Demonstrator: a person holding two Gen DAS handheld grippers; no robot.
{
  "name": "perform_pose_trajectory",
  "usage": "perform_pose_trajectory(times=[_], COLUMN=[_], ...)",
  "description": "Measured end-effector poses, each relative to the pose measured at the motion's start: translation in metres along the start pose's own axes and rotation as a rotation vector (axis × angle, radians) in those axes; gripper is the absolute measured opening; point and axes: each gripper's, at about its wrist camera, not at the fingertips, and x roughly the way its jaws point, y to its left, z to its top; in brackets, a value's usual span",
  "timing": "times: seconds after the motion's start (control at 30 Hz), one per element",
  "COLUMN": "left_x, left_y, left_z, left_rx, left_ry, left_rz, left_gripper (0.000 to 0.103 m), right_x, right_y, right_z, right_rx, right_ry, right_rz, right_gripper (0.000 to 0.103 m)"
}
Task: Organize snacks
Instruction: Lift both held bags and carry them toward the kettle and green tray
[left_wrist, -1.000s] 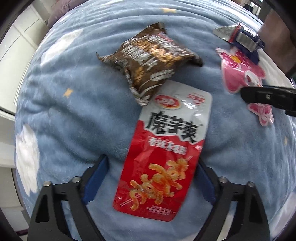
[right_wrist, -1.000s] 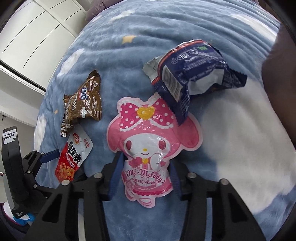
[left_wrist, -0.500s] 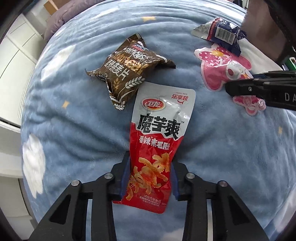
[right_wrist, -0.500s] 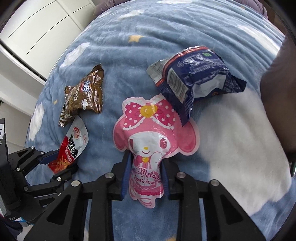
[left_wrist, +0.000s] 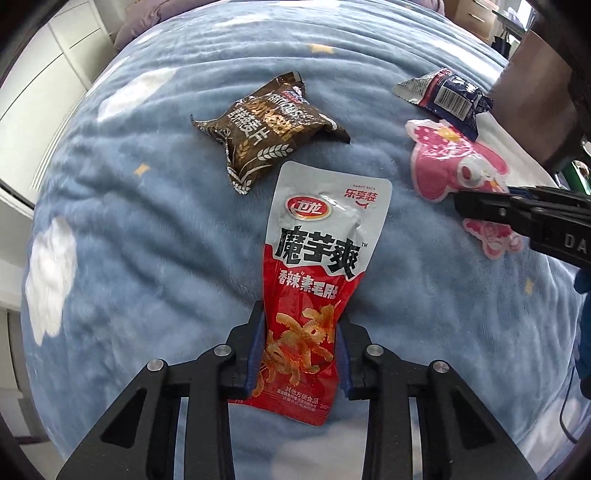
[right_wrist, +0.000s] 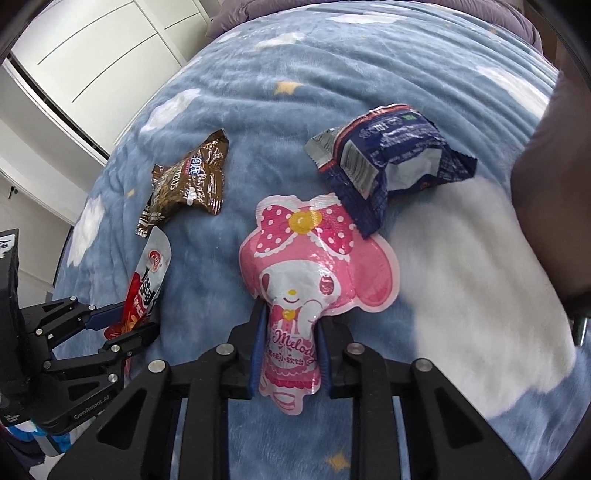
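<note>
In the left wrist view, the left gripper (left_wrist: 300, 350) is closing, its blue pads already pressing both long edges of the red snack packet (left_wrist: 316, 280) at its lower end, a hold low enough that the printed upper half hangs free over the blue bed (left_wrist: 122, 229). A brown snack bag (left_wrist: 264, 127) lies just beyond the packet's top, toward the middle of the bed, and a dark blue wrapper (left_wrist: 448, 98) sits nearer the bed's far right edge. In the right wrist view, the right gripper (right_wrist: 290, 354) is clamped tight around the narrow skirt of the pink character-shaped candy pouch (right_wrist: 314, 269), probably because that waist is the slimmest place to pinch; the pouch's head overlaps the blue wrapper's corner. Both snacks seem gripped for lifting and sorting.
</note>
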Motion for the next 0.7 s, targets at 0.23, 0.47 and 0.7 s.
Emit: perform_pose_trajectory(times=[0.23, 0.47, 0.7], left_x=[-0.006, -0.018, -0.029], left_y=[-0.006, -0.010, -0.009], left_z=[-0.010, -0.020, -0.022], left_rx=[-0.059, -0.095, -0.129], left_ry=[-0.006, -0.016, -0.044], left_rz=[-0.003, -0.020, -0.032], left_gripper=[0.029, 0.029, 0.029], right_x=[-0.014, -0.032, -0.052], right_y=[-0.001, 0.007, 0.013], right_z=[-0.013, -0.022, -0.029], right_rx=[-0.001, -0.032, -0.055], right_ry=[-0.008, -0.033, -0.062], right_rz=[0.010, 0.020, 0.009], right_gripper=[0.000, 0.000, 0.000])
